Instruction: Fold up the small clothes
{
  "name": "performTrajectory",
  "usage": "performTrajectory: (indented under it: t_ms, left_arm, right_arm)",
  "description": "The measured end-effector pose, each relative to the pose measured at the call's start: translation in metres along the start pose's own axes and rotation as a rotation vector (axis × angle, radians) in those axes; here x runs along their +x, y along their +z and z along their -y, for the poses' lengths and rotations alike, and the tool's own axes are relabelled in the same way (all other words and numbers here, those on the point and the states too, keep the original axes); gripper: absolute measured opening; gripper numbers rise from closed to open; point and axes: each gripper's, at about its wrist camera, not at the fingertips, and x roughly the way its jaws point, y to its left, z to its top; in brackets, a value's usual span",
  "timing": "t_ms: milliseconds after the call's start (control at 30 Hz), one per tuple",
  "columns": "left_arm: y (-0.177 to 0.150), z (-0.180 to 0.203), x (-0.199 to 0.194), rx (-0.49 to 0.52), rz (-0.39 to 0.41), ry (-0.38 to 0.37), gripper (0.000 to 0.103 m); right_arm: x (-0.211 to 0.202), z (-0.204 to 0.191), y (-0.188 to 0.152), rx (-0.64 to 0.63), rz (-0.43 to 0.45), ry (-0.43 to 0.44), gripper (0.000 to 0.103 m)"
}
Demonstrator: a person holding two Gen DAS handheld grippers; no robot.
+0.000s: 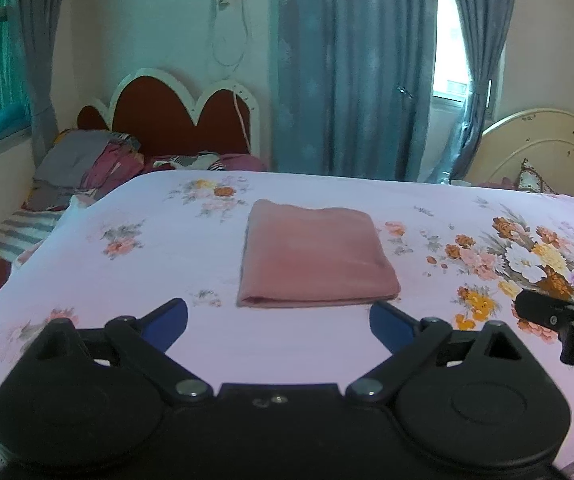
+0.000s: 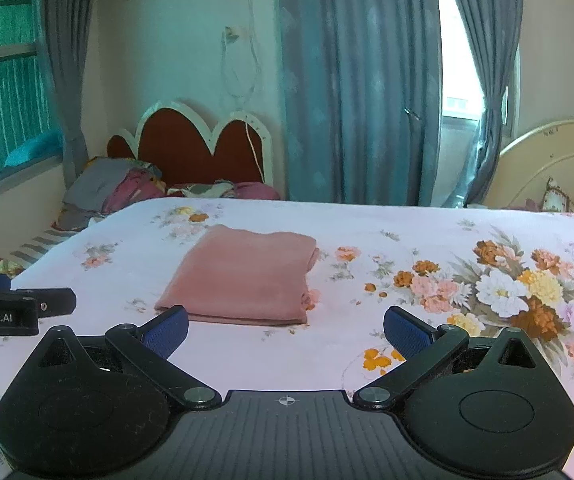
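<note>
A pink cloth (image 1: 313,256) lies folded into a neat rectangle on the floral bedsheet (image 1: 127,272); it also shows in the right wrist view (image 2: 243,278). My left gripper (image 1: 279,320) is open and empty, just in front of the cloth's near edge. My right gripper (image 2: 285,330) is open and empty, in front of and slightly right of the cloth. The right gripper shows at the right edge of the left wrist view (image 1: 563,312). The left gripper shows at the left edge of the right wrist view (image 2: 19,304).
The sheet covers a flat surface with a big flower print at the right (image 2: 519,292). Behind it stand a bed with a red headboard (image 1: 179,120) and piled bedding (image 1: 83,164), blue curtains (image 1: 351,68), and a cream headboard (image 1: 543,148) at the right.
</note>
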Motion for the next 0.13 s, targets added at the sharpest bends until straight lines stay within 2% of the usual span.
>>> performTrajectory:
  t_ms: [133]
  left_arm:
    - [0.006, 0.004, 0.024, 0.013, -0.026, 0.009, 0.103]
  right_arm:
    - [0.018, 0.012, -0.001, 0.011, -0.029, -0.024, 0.103]
